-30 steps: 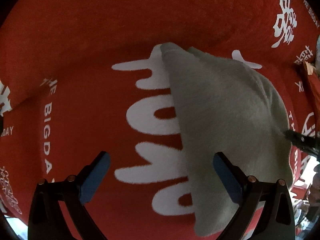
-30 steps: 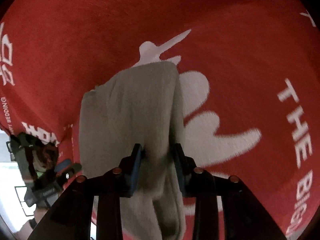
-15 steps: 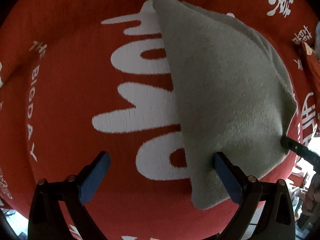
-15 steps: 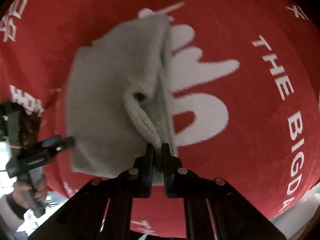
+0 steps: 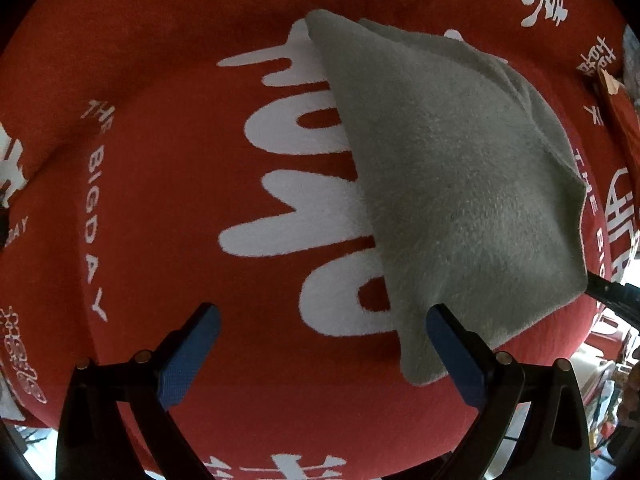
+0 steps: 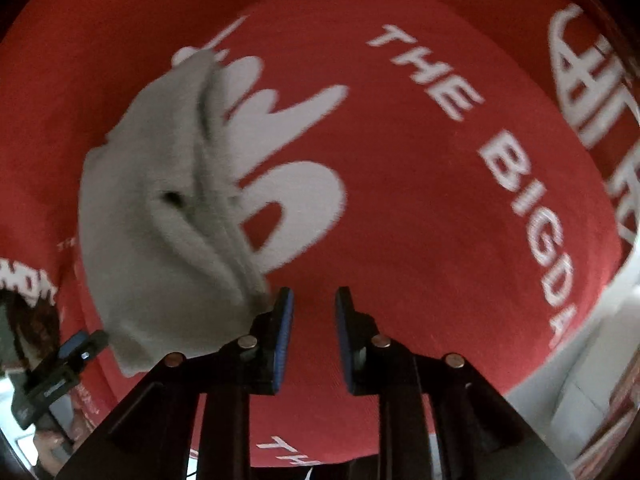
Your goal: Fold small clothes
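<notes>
The small grey fleecy garment lies folded over, layered edges showing, left of centre on the red white-lettered tabletop, just left of the opening, empty right gripper, while the left gripper hangs spread wide and empty, so neatening remains.

cloth: plain grey | table cover: red, white lettering | tongs pads: blue

Dim, even light; heavy fisheye warp w/ dark corners; right-wrist view motion-blurred.
</notes>
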Tool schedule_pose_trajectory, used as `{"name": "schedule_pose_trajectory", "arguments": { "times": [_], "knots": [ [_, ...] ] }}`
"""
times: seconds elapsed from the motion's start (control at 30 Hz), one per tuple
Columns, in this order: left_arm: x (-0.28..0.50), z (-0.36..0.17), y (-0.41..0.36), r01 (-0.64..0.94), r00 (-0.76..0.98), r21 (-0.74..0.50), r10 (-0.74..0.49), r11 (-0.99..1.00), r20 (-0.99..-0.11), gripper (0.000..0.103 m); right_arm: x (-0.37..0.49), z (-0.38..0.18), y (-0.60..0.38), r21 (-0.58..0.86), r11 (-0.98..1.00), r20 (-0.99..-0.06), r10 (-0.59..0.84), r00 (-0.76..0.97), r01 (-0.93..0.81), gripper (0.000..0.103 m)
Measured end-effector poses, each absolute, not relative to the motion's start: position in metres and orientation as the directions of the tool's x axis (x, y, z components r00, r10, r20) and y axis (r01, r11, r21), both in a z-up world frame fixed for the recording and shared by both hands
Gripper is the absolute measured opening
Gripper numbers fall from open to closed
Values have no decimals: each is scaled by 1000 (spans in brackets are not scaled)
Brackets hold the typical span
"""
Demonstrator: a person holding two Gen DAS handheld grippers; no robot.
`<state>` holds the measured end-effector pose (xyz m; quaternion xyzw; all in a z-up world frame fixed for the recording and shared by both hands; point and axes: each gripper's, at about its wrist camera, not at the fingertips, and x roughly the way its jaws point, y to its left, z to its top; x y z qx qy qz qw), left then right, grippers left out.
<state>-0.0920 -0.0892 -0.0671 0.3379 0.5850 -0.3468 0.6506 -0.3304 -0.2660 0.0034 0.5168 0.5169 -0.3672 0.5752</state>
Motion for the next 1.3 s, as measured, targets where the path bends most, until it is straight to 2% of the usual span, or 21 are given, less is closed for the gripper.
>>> {"name": "schedule_pose_trajectory", "arguments": {
  "times": [0.3,0.43,0.6,1.0,1.03,1.1,1.27,1.3],
  "knots": [
    [-96,-36,-77,871,93,39,-86,490,-992,103,-323,37,-234,235,198,-972,70,225,952,26],
    [-90,-36,-76,879,90,34,-96,475,-991,103,-313,48,-220,264,179,-964,61,257,948,34],
    [-87,-36,-74,879,102,41,-104,475,-989,103,-302,58,-207,280,206,-960,56,274,938,37],
    [-65,-46,-108,797,132,58,-81,601,-988,103,-263,40,-278,293,320,-956,75,284,901,38],
    [-64,-48,-112,791,133,59,-76,609,-988,103,-258,36,-289,292,330,-956,79,282,898,45],
    [-60,-54,-122,774,138,66,-65,630,-988,103,-250,26,-310,288,341,-958,84,276,895,50],
    [-58,-64,-141,750,147,75,-55,657,-988,103,-235,-5,-349,338,329,-941,129,312,882,47],
    [-59,-65,-146,749,153,80,-55,658,-987,103,-234,-8,-353,378,318,-926,138,352,869,26]
  ]
}}
